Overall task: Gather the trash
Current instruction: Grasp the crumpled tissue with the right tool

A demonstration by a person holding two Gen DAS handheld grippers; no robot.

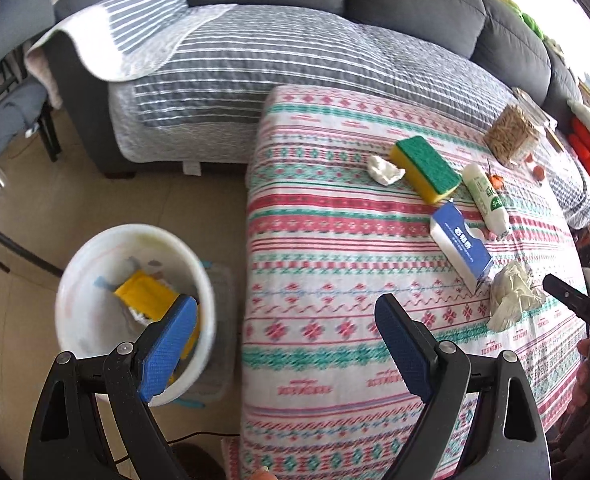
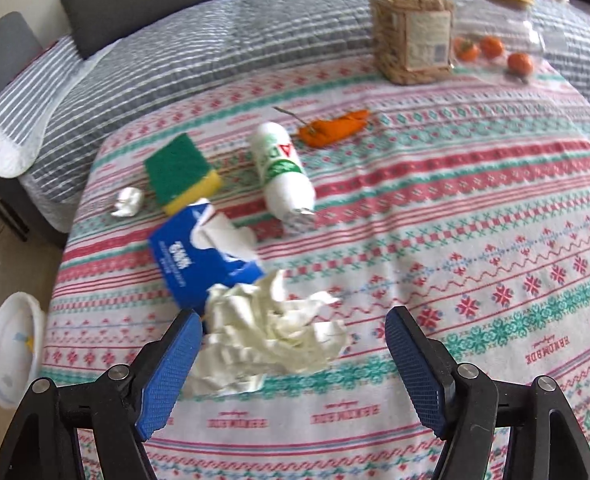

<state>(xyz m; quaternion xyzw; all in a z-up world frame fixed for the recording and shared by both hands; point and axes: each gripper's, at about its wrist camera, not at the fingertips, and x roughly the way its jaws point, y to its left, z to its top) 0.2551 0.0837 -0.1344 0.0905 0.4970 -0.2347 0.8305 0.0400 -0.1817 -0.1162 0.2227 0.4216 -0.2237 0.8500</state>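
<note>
A crumpled white tissue (image 2: pixel 271 332) lies on the patterned tablecloth (image 2: pixel 455 208), right in front of my open right gripper (image 2: pixel 295 344), partly between its blue pads. It also shows in the left wrist view (image 1: pixel 511 296). A small tissue wad (image 1: pixel 385 170) lies by the sponge (image 1: pixel 425 168); it also shows in the right wrist view (image 2: pixel 127 202). An orange peel (image 2: pixel 333 128) lies farther back. My left gripper (image 1: pixel 285 332) is open and empty, above the table's left edge beside the white trash bin (image 1: pixel 75 280), which holds yellow and white trash.
A blue tissue pack (image 2: pixel 199 256), a white bottle (image 2: pixel 281 172), a jar of pasta (image 2: pixel 413 26) and small oranges (image 2: pixel 491 46) are on the table. A grey sofa with striped cover (image 1: pixel 295 56) stands behind it. The floor (image 1: pixel 155 200) is tiled.
</note>
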